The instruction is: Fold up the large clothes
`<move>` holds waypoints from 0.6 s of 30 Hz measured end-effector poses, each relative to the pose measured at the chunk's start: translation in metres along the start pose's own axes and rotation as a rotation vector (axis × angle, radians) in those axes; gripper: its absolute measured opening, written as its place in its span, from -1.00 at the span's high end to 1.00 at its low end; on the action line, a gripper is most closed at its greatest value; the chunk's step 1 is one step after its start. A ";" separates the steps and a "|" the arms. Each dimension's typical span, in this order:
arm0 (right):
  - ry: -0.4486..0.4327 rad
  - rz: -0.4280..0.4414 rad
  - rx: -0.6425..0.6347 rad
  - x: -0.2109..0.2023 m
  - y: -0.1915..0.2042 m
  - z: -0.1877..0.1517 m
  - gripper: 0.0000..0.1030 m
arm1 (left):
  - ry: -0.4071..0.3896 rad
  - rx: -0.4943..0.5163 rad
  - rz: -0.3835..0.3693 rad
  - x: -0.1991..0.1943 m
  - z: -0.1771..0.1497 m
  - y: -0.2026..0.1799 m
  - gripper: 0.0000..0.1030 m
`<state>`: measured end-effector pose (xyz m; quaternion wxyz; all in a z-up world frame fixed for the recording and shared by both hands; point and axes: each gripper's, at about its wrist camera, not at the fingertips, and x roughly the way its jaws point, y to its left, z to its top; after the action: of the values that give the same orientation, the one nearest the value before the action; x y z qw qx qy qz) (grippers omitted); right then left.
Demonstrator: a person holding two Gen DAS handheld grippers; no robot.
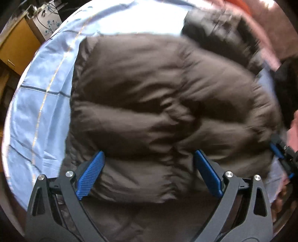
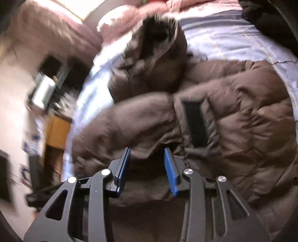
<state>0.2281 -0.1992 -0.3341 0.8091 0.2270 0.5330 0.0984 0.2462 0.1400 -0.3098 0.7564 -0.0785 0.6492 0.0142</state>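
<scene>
A brown puffy hooded jacket [image 1: 158,93] lies on a light blue bedsheet [image 1: 42,96]. My left gripper [image 1: 149,156] is wide open over the jacket's near hem, its blue pads [image 1: 91,175] on either side of the padded fabric. In the right wrist view the jacket [image 2: 242,115] shows a sleeve folded across the body and a fur-trimmed hood [image 2: 156,33] at the far end. My right gripper [image 2: 147,150] is partly open with jacket fabric between its pads, not clamped. The right gripper also shows at the right edge of the left wrist view [image 1: 279,149].
Pink bedding [image 2: 115,26] lies beyond the hood. A dark garment [image 2: 260,14] lies at the far right of the bed. A wooden cabinet [image 1: 16,42] stands beside the bed. The bed edge [image 2: 78,104] runs along the left, with floor clutter below.
</scene>
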 end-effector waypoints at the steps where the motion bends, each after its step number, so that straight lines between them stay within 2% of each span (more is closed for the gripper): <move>1: 0.026 -0.018 0.002 0.008 -0.003 -0.004 0.24 | 0.018 0.011 0.049 0.008 0.000 0.002 -0.91; 2: 0.055 -0.026 0.021 0.018 -0.010 -0.007 0.28 | 0.042 0.014 0.104 0.017 0.001 0.006 -0.92; 3: 0.080 -0.014 0.053 0.026 -0.018 -0.012 0.28 | 0.058 0.006 0.125 0.023 0.001 0.011 -0.93; 5: 0.099 -0.008 0.081 0.035 -0.023 -0.021 0.30 | 0.083 -0.026 0.116 0.031 0.004 0.021 -0.93; 10: 0.096 -0.155 -0.097 0.044 0.009 -0.034 0.31 | 0.079 -0.029 0.160 0.032 0.008 0.022 -0.93; 11: 0.104 -0.162 -0.100 0.041 0.013 -0.034 0.31 | 0.076 -0.024 0.171 0.032 0.009 0.020 -0.93; 13: 0.108 -0.103 -0.075 0.029 0.016 -0.030 0.30 | 0.066 -0.023 0.180 0.026 0.009 0.017 -0.92; 14: 0.088 -0.061 -0.067 0.017 0.019 -0.026 0.30 | 0.051 -0.022 0.175 0.020 0.010 0.016 -0.92; 15: 0.028 -0.048 -0.075 0.001 0.023 -0.022 0.29 | 0.030 -0.017 0.166 0.012 0.011 0.014 -0.91; 18: -0.110 -0.082 -0.093 -0.024 0.027 -0.014 0.15 | -0.054 0.012 0.149 -0.008 0.014 0.005 -0.91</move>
<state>0.2074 -0.1815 -0.3065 0.8501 0.1720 0.4916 0.0771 0.2583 0.1475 -0.3006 0.7709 -0.0249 0.6328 0.0688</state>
